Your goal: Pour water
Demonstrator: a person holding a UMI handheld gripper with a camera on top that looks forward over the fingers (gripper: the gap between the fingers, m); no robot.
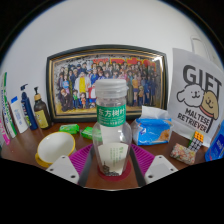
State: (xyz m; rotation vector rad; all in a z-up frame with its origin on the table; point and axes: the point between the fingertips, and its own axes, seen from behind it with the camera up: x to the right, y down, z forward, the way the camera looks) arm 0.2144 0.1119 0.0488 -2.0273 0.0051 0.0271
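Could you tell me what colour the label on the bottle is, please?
Green, on the bottle between the fingers, seen in the gripper view.

At the right of the frame, a white carton [196, 105] is marked "GIFT" in large dark letters, with "MALTESE RETRIEV…" cut off beneath. At centre, white Chinese characters are carried on the green label of the bottle [111, 125]; they cannot be read clearly.

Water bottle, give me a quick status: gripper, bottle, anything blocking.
Gripper open, bottle between fingers. Water bottle upright on table, cap on. Yellow bowl close beside; nothing ahead blocking.
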